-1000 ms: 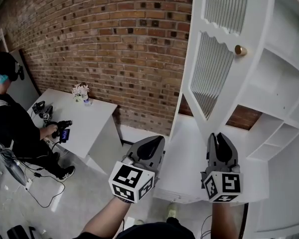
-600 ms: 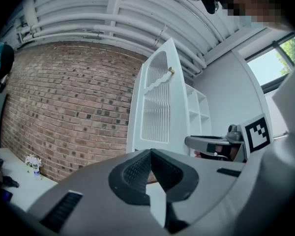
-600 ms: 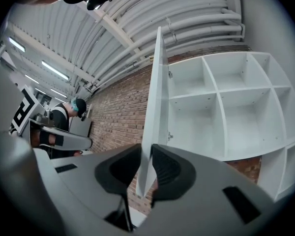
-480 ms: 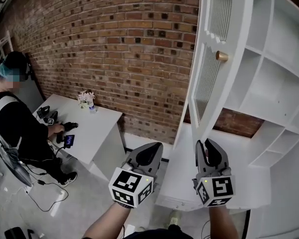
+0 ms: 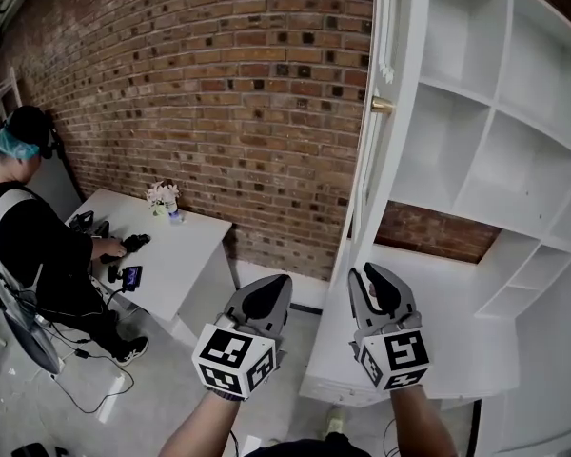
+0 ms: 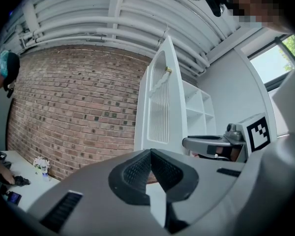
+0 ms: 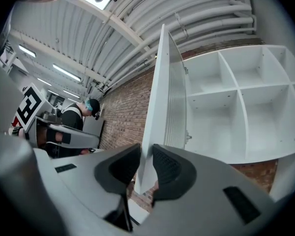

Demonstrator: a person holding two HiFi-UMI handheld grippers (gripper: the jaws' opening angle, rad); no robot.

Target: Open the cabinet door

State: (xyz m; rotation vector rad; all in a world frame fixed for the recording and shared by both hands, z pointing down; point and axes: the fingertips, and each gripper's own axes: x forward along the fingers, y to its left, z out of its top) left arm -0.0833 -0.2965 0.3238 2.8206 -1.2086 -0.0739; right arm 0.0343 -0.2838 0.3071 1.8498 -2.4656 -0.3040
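Door (image 7: 157,107): seen open, edge-on at 12 o'clock.
Right gripper (image 5: 369,276): jaws held slightly apart — door edge between, unpressed.
Left gripper (image 5: 272,288): jaws were closed.

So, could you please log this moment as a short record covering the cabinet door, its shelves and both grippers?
cabinet door: swung wide open, nearly edge-on from the head view
knob: brass-coloured, on the door, untouched
shelves: white, exposed
left gripper: jaws together, holding nothing
right gripper: jaws slightly apart, nothing gripped; the door's edge shows beyond the gap
bystander: person at a white table by the brick wall
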